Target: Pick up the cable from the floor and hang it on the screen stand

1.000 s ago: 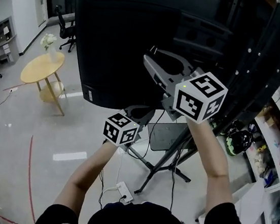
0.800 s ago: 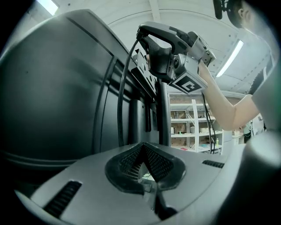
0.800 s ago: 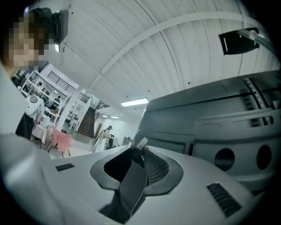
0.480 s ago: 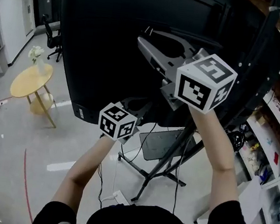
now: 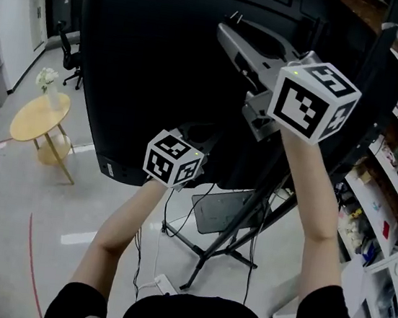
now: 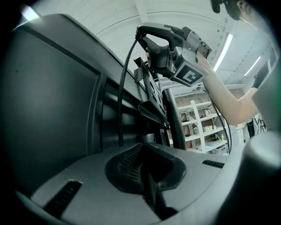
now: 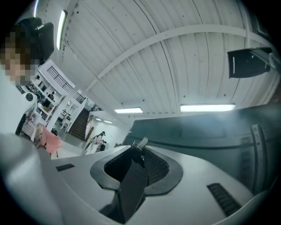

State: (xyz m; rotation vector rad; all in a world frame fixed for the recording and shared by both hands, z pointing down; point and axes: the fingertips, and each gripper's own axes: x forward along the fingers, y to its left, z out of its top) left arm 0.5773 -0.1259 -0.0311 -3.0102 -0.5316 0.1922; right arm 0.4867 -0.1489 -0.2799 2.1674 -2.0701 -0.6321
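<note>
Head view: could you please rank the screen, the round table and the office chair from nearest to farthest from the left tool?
1. Screen, right behind the left tool.
2. Table, on the floor, lower left.
3. Chair, far back left.

Two hand-held grippers (image 6: 141, 173) (image 7: 137, 160), one cable (image 6: 123, 88), one screen (image 5: 161, 62), one table (image 5: 39, 116).
</note>
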